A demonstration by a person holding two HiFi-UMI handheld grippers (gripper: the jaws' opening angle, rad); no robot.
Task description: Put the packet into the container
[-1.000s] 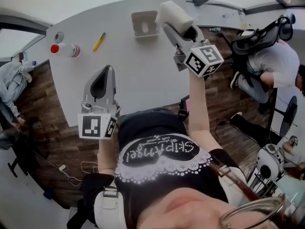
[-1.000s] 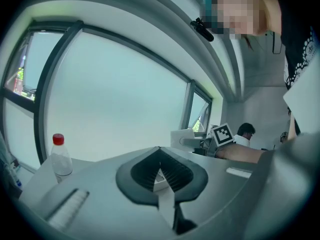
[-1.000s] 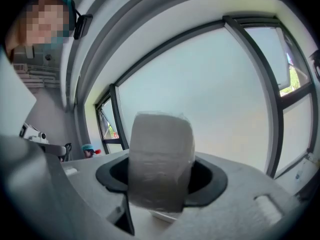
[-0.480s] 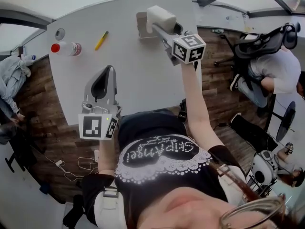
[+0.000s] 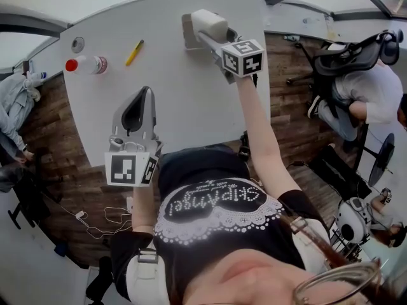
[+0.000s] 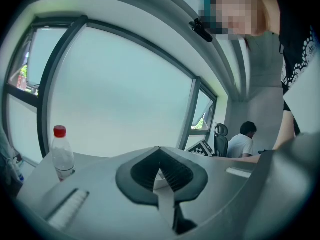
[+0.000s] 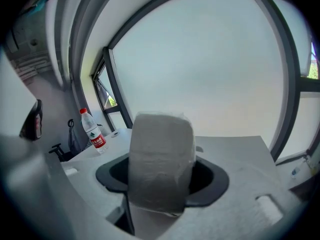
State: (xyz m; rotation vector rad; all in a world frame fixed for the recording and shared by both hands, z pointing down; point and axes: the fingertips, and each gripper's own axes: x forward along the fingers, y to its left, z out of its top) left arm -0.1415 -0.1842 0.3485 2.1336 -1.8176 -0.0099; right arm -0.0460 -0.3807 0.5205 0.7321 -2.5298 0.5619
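Note:
A white wrapped packet (image 5: 207, 21) (image 7: 161, 159) is clamped between the jaws of my right gripper (image 5: 210, 33), which is shut on it. In the head view it hangs over the small pale container (image 5: 186, 29) at the far middle of the white table (image 5: 191, 100) and hides most of it. Whether the packet touches the container I cannot tell. My left gripper (image 5: 144, 94) (image 6: 160, 176) rests at the table's near left side, shut with nothing in it, well apart from the container.
A clear bottle with a red cap (image 5: 88, 64) (image 6: 61, 154) (image 7: 92, 130) lies at the far left, with a yellow pen (image 5: 133, 53) and a small round disc (image 5: 77, 44) near it. A seated person (image 5: 359, 84) is on the right, past the table's edge.
My right gripper has carried the packet leftward, from right of the container to above it. The left gripper has stayed where it was.

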